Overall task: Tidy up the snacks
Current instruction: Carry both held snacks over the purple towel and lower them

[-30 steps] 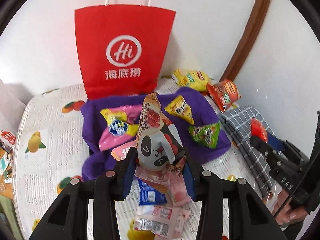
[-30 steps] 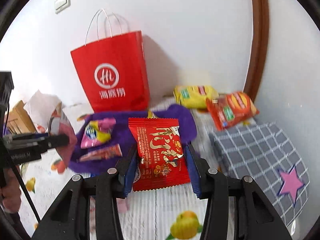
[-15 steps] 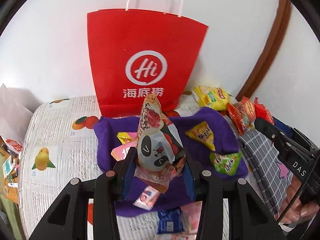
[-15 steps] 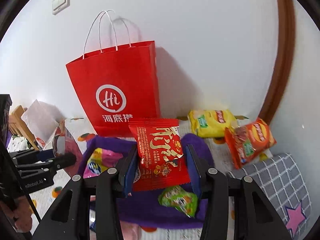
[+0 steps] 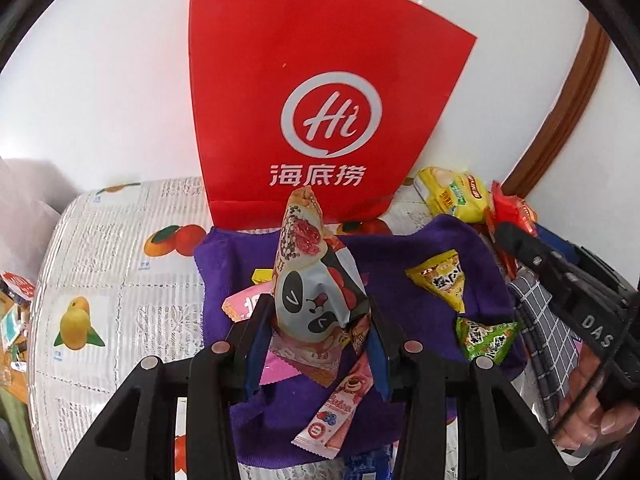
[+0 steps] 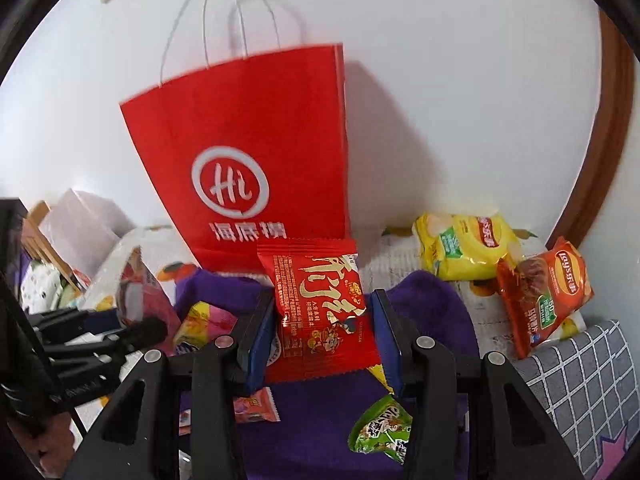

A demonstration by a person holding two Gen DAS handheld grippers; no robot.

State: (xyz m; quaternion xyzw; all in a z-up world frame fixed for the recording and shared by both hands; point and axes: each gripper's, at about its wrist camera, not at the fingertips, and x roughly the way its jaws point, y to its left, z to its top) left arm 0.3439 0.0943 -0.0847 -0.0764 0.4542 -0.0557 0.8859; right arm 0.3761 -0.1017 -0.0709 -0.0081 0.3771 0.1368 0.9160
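My left gripper [image 5: 316, 320] is shut on a panda-print snack packet [image 5: 312, 284], held upright over the purple cloth [image 5: 416, 240]. My right gripper [image 6: 320, 322] is shut on a red snack packet [image 6: 320, 312] with gold lettering. A tall red paper bag [image 5: 320, 92] with white handles stands against the wall just behind the cloth, also in the right wrist view as the red bag [image 6: 248, 152]. Loose on the cloth lie a yellow triangular packet [image 5: 440, 280], a green packet [image 5: 486, 338], and a pink bar [image 5: 340, 404]. The left gripper [image 6: 136, 328] shows at the left of the right wrist view.
Two crisp bags, yellow [image 6: 468, 246] and orange [image 6: 544, 296], lie by the wall at the right. A grey checked cushion [image 6: 580, 368] sits at the right edge. The fruit-print tablecloth [image 5: 104, 264] covers the round table. A brown door frame [image 5: 560, 108] runs up the right.
Both grippers have carried their packets forward toward the red bag, which now looms larger. The purple cloth and its loose snacks have slid down beneath the fingers.
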